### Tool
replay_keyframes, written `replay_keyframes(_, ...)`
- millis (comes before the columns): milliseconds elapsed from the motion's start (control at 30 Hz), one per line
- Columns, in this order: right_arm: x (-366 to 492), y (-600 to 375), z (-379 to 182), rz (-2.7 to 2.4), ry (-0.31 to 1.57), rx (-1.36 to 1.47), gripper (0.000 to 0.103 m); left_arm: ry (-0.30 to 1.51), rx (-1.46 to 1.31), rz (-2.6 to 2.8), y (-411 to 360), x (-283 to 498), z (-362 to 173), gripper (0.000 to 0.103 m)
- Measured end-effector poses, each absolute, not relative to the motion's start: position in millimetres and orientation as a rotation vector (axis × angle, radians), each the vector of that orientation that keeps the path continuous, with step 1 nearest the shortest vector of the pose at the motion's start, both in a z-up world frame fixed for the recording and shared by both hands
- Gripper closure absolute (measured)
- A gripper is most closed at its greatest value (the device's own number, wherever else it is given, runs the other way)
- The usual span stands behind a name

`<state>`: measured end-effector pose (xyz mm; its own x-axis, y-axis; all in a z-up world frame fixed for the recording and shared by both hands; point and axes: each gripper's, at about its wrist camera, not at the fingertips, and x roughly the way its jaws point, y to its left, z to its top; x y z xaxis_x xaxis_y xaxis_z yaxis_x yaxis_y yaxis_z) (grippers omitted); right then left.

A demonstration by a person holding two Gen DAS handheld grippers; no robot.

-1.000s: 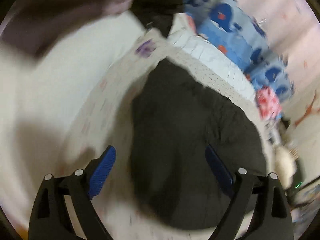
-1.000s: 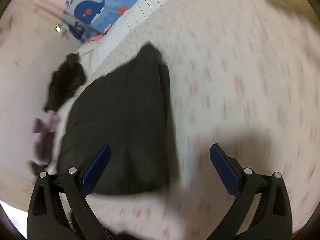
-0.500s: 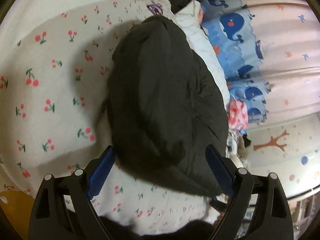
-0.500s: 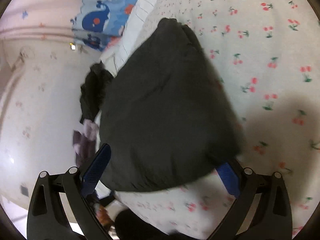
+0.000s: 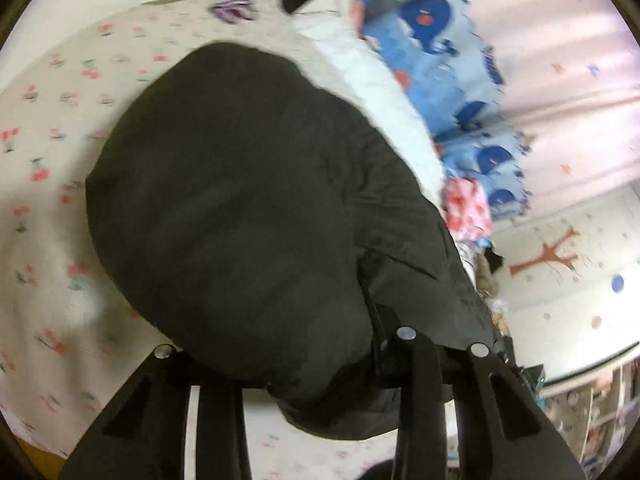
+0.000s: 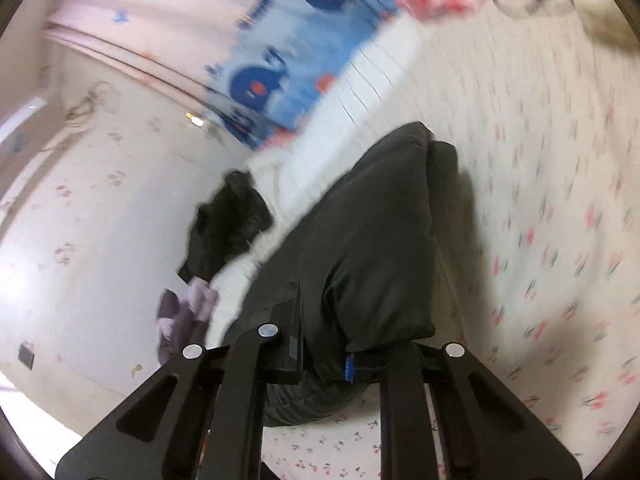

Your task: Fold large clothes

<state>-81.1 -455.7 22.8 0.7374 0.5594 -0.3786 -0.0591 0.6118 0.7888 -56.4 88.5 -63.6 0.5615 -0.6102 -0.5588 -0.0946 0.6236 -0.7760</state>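
Both grippers, which half a second ago stood wide apart over the dark garment, have now drawn in onto its near edge, and in the right wrist view the bed has dropped lower in the picture.

From the left wrist view, the cherry-print sheet (image 5: 44,208) fills the left side. On it lies the black padded garment (image 5: 240,208), bulging across the middle and reaching from the far end of the bed down to the near edge. The left gripper (image 5: 304,360) sits at that near edge; its jaws are closing, with a thick roll of the black fabric bunched between them and spilling over the fingers, so the pads themselves are hidden. Right of the garment run a white quilted strip (image 5: 384,96), a blue whale-print cloth (image 5: 452,60) and a pink curtain (image 5: 568,80).

From the right wrist view, a pale wall (image 6: 80,220) is at the left, with a small black cloth (image 6: 228,220) and a mauve cloth (image 6: 180,320) lying beside the bed's edge. The garment stretches away from the near centre toward the far whale-print cloth. The right gripper (image 6: 324,360) is closing on the garment's near corner, a fold pinched between the fingers, a sliver of blue pad (image 6: 349,366) touching the fabric. The sheet is blurred to the right.
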Motion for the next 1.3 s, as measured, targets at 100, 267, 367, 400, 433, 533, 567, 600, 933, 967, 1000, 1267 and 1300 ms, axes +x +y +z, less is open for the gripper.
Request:
replay_keyframes(100,-126.0,-480.1,38.0,0.355,0.615,0.776,0.090,0.959,-0.858,-0.420,65.9,-70.0,-62.3,0.069)
replay_keyframes(267,-152.7,-521.7,-33.8,0.208,0.891,0.773,0.071,1.057,-0.860,-0.422,36.8,-89.4,-94.5,0.069)
replay_keyframes(367,-179.7,-552.9,-53.0,0.152,0.858,0.904,0.055,1.044,-0.863,-0.377,43.4,-102.3,-83.3,0.068)
replay_keyframes(400,-194.1,-565.7,-42.1,0.081,0.782,0.901,0.051,1.036,-0.828,-0.362,44.9,-105.8,-76.4,0.068)
replay_keyframes(433,-204.2,-574.2,-31.6,0.019,0.721,0.891,0.047,1.023,-0.778,-0.345,46.6,-109.6,-66.2,0.066)
replay_keyframes(533,-211.8,-573.5,13.2,-0.060,0.591,0.742,0.039,0.949,-0.604,-0.230,57.6,-127.7,-29.8,0.061)
replay_keyframes(567,-202.6,-562.5,26.1,-0.047,0.587,0.683,0.038,0.912,-0.551,-0.171,62.2,-132.7,-19.5,0.057)
replay_keyframes(600,-192.4,-550.5,36.2,-0.025,0.595,0.627,0.035,0.862,-0.517,-0.106,68.8,-137.5,-10.6,0.046)
replay_keyframes(933,38.8,-378.6,25.5,0.193,0.850,0.221,0.031,0.709,-0.324,-0.294,-25.5,-18.3,37.9,0.031)
replay_keyframes(967,53.1,-373.7,17.7,0.188,0.859,0.210,0.031,0.731,-0.321,-0.296,-35.1,-2.5,32.1,0.031)
replay_keyframes(1000,69.1,-364.2,4.8,0.176,0.879,0.188,0.031,0.760,-0.325,-0.299,-40.2,12.8,22.0,0.031)
replay_keyframes(1267,131.6,-325.9,-53.6,0.194,1.064,0.033,0.022,0.845,-0.299,-0.265,-30.7,12.4,-54.1,0.031)
replay_keyframes(1300,129.7,-330.7,-47.2,0.200,1.038,0.052,0.022,0.844,-0.291,-0.266,-31.5,9.9,-55.1,0.031)
